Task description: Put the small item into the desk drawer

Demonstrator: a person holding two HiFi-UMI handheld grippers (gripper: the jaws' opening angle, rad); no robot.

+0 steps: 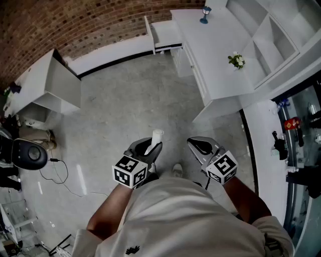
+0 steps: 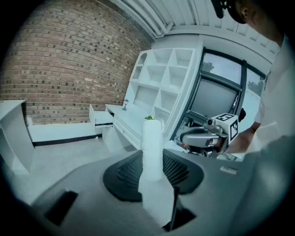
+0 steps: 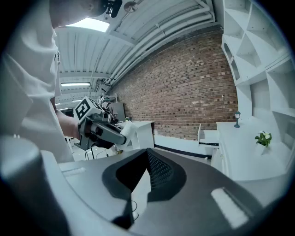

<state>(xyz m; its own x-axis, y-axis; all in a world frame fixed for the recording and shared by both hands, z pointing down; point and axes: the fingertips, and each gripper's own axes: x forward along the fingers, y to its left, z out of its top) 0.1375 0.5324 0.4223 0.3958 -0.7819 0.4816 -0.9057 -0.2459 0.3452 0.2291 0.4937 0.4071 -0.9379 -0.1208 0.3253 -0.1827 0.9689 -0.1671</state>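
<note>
My left gripper (image 1: 152,146) is shut on a small white tube-shaped item (image 1: 156,136), held at waist height over the grey floor. In the left gripper view the item (image 2: 151,152) stands upright between the jaws. My right gripper (image 1: 199,146) hangs beside it, shut, with nothing between its jaws (image 3: 142,186). The white desk (image 1: 215,55) stands far ahead on the right. Its open drawer (image 1: 165,34) juts out at the far end near the brick wall; the drawer (image 2: 102,120) also shows in the left gripper view.
A white cabinet (image 1: 50,85) stands at the left, with a black round seat (image 1: 27,155) and a cable (image 1: 60,173) on the floor below it. A shelf unit (image 1: 273,35) backs the desk, which carries a small lamp (image 1: 204,15) and a plant (image 1: 236,60).
</note>
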